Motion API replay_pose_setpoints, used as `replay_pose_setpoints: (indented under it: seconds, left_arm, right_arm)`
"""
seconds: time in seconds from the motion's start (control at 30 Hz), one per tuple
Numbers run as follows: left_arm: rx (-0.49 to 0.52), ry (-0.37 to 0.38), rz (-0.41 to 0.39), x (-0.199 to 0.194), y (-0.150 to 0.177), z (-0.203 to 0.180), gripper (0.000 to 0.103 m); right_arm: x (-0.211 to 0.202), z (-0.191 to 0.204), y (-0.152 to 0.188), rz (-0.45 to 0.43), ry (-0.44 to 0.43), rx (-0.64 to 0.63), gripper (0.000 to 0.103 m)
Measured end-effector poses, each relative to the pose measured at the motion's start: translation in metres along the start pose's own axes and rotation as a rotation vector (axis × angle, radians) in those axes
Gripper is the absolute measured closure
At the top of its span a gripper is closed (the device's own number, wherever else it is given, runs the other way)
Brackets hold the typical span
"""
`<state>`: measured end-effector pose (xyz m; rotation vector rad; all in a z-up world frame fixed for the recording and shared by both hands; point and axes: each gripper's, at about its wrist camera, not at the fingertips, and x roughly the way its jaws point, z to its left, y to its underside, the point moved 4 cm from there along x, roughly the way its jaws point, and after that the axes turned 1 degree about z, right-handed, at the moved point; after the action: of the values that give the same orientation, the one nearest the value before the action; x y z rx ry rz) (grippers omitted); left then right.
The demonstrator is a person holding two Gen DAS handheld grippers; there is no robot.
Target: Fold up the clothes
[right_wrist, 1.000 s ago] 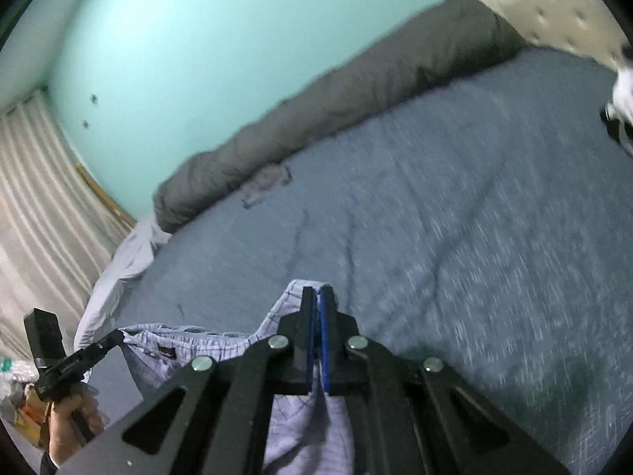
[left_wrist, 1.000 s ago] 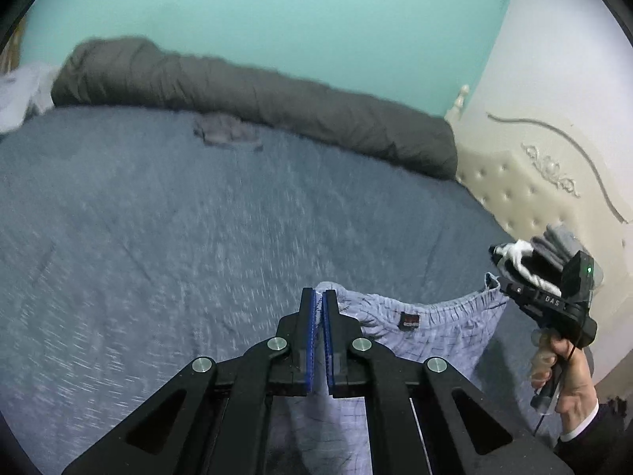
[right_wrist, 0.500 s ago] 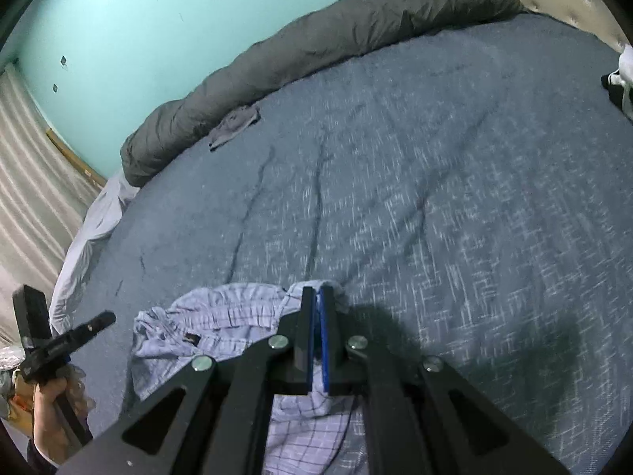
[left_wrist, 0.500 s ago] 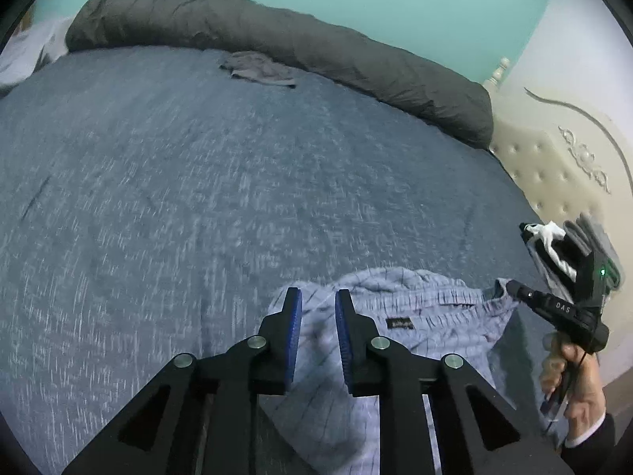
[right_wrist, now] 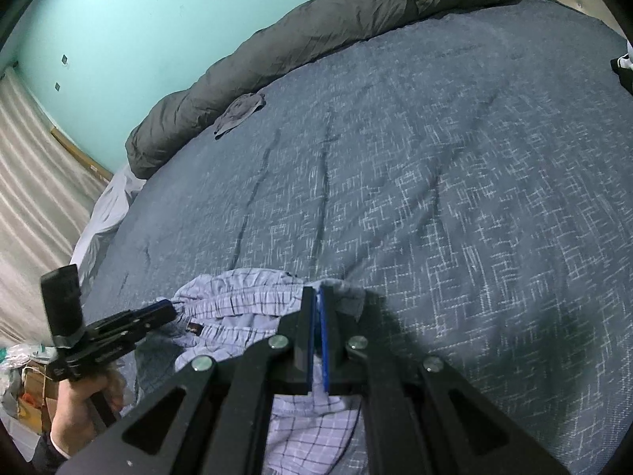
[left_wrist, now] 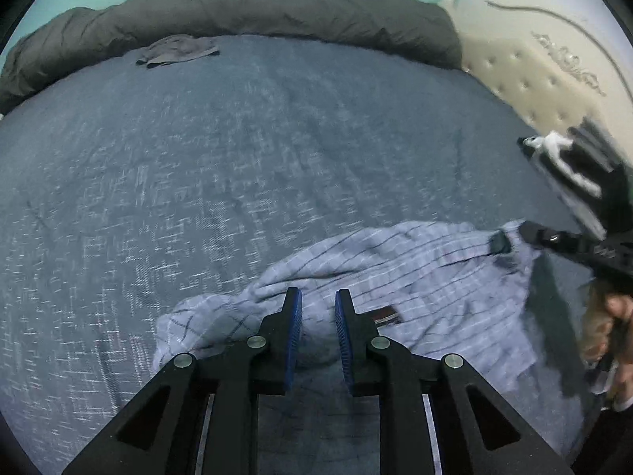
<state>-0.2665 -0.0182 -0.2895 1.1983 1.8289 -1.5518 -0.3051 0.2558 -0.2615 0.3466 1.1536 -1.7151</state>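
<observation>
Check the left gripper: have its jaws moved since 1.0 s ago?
Yes. The left gripper was shut on the plaid shorts then; now its jaws stand open, with the shorts lying on the blue bedspread beneath them.

Each fisheye sits just behind its own gripper, low over the near edge of the bed (left_wrist: pixel 277 138), facing across it toward the rolled grey duvet (left_wrist: pixel 237 12). Both views share the checked shorts (left_wrist: pixel 415 277) and each catches the opposite gripper.

A wide bed (left_wrist: pixel 237 150) covered in a blue-grey patterned blanket. Crumpled checked shorts (left_wrist: pixel 395 277) lie at its near edge. Far off, a small grey garment (left_wrist: pixel 178 49) lies beside a long rolled dark duvet (left_wrist: pixel 257 12).
</observation>
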Motion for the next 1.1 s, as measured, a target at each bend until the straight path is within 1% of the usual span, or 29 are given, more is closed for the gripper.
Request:
replay_pose_setpoints:
  seconds: [0.1,0.2,0.3,0.37,0.43,0.5,0.63,0.7,0.9,1.0,1.03,1.07,1.1]
  left_arm:
    - [0.014,-0.002,0.033,0.008,0.004,-0.001,0.084]
    - [0.029,-0.004,0.066,0.017,0.008,-0.002,0.089]
    - [-0.020,0.048,0.101,0.014,0.023,-0.002,0.089]
    - [-0.018,0.056,0.126,0.015,0.030,-0.005,0.089]
    - [-0.027,0.060,0.135,0.013,0.032,-0.005,0.089]
    - [-0.038,0.052,0.102,0.007,0.027,-0.002,0.089]
    - [-0.023,-0.005,0.007,-0.008,0.012,0.001,0.089]
    - [-0.022,-0.016,-0.018,-0.011,0.008,0.003,0.089]
    - [-0.002,-0.100,0.009,0.006,0.012,0.013,0.088]
    - [-0.019,-0.084,0.037,0.012,0.014,0.013,0.088]
    - [-0.043,-0.056,0.066,0.013,0.018,0.016,0.089]
    - [-0.072,-0.019,0.070,0.010,0.021,0.017,0.089]
    - [-0.080,-0.001,0.071,0.007,0.024,0.017,0.089]
  right_arm:
    - [0.003,-0.002,-0.001,0.005,-0.009,0.007,0.101]
    - [0.002,0.000,0.001,0.007,-0.017,0.010,0.101]
    - [0.002,0.001,0.000,0.004,-0.017,0.009,0.101]
    - [0.000,0.000,-0.001,-0.002,-0.012,0.012,0.101]
    - [-0.001,0.000,-0.001,-0.004,-0.010,0.015,0.101]
    - [-0.001,-0.001,-0.001,-0.006,-0.009,0.016,0.101]
    - [0.000,-0.001,-0.002,-0.008,-0.008,0.020,0.101]
    - [0.000,-0.001,-0.002,-0.006,-0.008,0.019,0.101]
    - [0.001,-0.003,-0.003,-0.003,-0.007,0.021,0.101]
    - [0.002,-0.003,-0.003,0.000,-0.005,0.021,0.101]
    - [0.002,-0.004,-0.004,0.002,-0.005,0.022,0.101]
    - [0.003,-0.004,-0.004,0.002,-0.006,0.021,0.101]
    - [0.003,-0.004,-0.004,0.002,-0.006,0.021,0.101]
